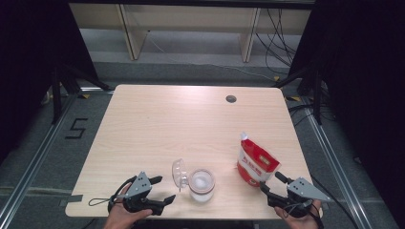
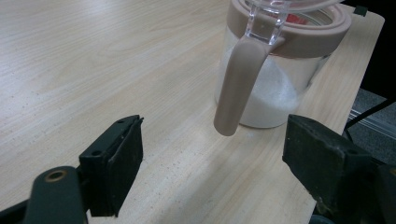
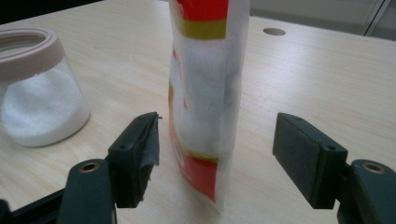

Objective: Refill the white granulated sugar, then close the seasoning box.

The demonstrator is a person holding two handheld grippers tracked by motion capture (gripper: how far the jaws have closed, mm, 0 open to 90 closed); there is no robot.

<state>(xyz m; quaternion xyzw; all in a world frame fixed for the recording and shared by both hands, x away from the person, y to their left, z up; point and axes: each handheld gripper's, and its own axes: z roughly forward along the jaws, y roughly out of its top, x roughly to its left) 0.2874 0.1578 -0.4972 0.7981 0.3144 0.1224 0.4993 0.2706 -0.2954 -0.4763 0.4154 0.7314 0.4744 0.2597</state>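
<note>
The red-and-white refill pouch (image 3: 205, 102) stands near the table's (image 1: 157, 119) right front edge, framed by the right gripper's (image 1: 271, 182) parted jaws, untouched. The left gripper (image 1: 160, 190), also open, faces the open sugar jar (image 1: 201, 185). The pouch should be pinched centrally, squarely.

One jar (image 1: 202, 185), one pouch (image 1: 256, 163), two hand-held grippers.

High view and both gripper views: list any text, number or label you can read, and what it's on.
"5": black tape mark on the floor, left of the table.
Red and white pouch: white print on the red band, too blurred to read.
Pouch edge in the right gripper view: no lettering legible.
Jar: no label visible.
</note>
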